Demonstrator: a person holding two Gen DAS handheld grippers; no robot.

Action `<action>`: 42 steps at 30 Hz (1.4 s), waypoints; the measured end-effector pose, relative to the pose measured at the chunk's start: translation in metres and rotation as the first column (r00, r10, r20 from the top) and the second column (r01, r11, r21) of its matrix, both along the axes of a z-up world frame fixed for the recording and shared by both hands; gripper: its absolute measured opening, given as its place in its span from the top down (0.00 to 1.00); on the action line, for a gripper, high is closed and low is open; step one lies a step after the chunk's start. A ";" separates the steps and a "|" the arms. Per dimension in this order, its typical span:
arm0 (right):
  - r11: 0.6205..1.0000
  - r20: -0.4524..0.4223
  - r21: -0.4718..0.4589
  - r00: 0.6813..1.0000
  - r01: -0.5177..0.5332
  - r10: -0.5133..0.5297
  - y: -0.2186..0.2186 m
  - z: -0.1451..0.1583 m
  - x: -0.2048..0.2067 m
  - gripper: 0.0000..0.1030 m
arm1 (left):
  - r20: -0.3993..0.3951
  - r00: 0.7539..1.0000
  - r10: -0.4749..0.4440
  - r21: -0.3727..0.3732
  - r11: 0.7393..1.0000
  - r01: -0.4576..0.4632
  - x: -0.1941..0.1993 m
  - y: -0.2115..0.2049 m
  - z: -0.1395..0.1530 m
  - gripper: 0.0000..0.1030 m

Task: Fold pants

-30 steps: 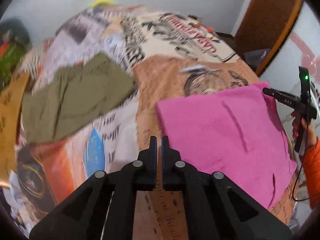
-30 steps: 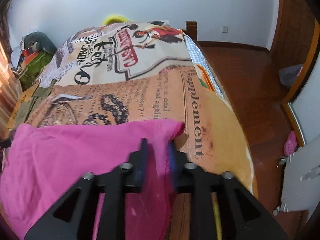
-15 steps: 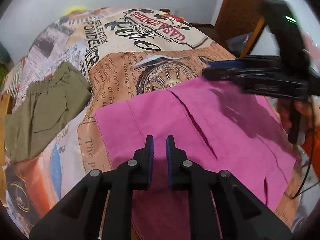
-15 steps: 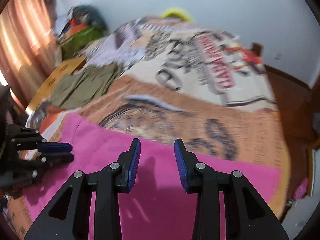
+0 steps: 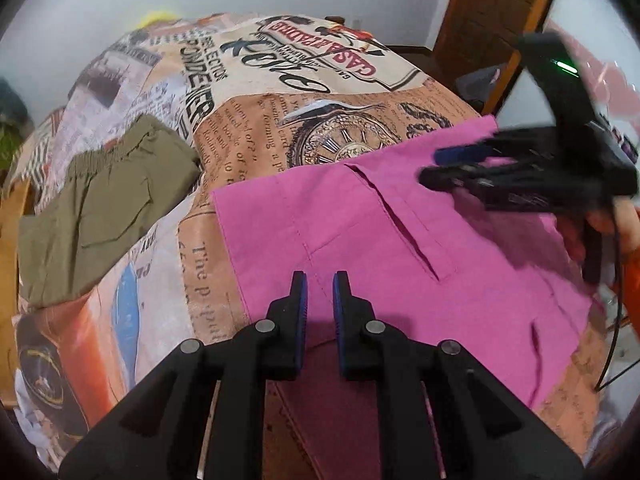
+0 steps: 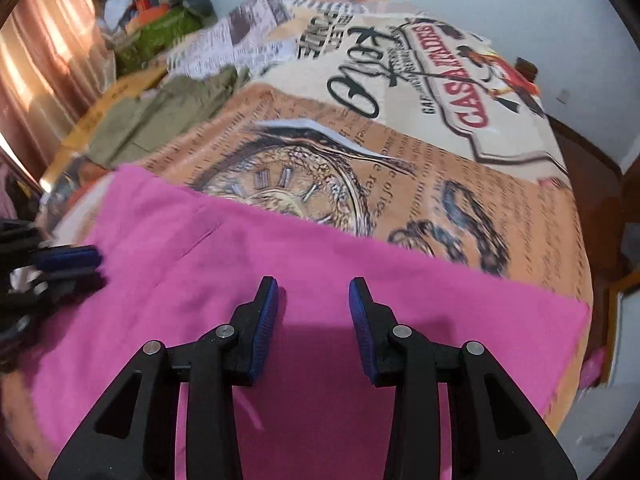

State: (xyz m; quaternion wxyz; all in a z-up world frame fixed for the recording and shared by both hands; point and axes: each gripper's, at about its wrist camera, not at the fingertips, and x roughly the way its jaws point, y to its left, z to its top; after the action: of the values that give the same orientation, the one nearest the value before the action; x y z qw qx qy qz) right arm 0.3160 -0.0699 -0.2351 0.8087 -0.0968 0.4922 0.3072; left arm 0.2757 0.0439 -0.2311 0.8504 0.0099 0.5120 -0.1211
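Over on the left of the bed (image 5: 256, 92), on its newspaper-print cover, a pair of olive pants (image 5: 100, 208) lies folded, well apart from the work. Next along, the left claw (image 5: 319, 292) hangs over the near edge of the pink pants (image 5: 360, 216), its pads parted by only a narrow gap with nothing between them; a second ago those pads were pressed almost together. The pink pants lie flat across the near side of the bed as a broad folded rectangle, pocket slit up. To the right, the right claw (image 6: 313, 300) stands wide and empty above the cloth, whereas a second ago it was pinching the corner of the pink fabric. My reading is that this fold has just been laid down and let go, so the next step is probably a fresh grip for another fold, or a smoothing of the panel. The left wrist view alone shows the pocket seam, the pants' ragged right-hand edge and the person's hand (image 5: 600, 224) around the blurred right tool; the right wrist view alone shows the far right corner of the pink cloth near the bed's edge, the pile of clothes (image 6: 160, 20) by the curtain (image 6: 44, 52), and the left claw's tips just over the cloth.
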 end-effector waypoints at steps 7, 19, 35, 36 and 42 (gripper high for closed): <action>0.993 -0.052 0.105 0.997 -0.047 0.053 0.005 0.013 -0.051 0.66 | -0.010 0.999 0.030 -0.051 0.998 -0.031 0.002 -0.006 0.015 0.80; 0.989 -0.088 0.146 0.996 0.041 -0.028 -0.028 0.001 -0.125 0.65 | 0.004 1.000 0.023 -0.029 0.999 -0.022 -0.070 0.001 0.019 0.68; 0.971 -0.042 0.177 0.987 0.161 -0.156 -0.039 0.004 -0.150 0.63 | -0.169 0.962 0.214 -0.295 0.921 -0.256 -0.136 0.022 0.024 0.33; 0.970 -0.036 0.178 0.986 0.166 -0.162 -0.039 0.001 -0.152 0.63 | -0.197 0.957 0.214 -0.319 0.909 -0.269 -0.138 0.022 0.019 0.33; 0.968 -0.025 0.191 0.987 0.163 -0.161 -0.042 0.002 -0.158 0.61 | -0.223 0.950 0.219 -0.424 0.856 -0.296 -0.141 0.017 0.012 0.22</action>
State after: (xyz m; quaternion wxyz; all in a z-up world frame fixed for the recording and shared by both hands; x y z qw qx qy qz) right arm 0.1579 -0.1117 -0.2332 0.8344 0.0237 0.4701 0.2868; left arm 0.1346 0.0608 -0.2192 0.7919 -0.2672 0.5354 -0.1220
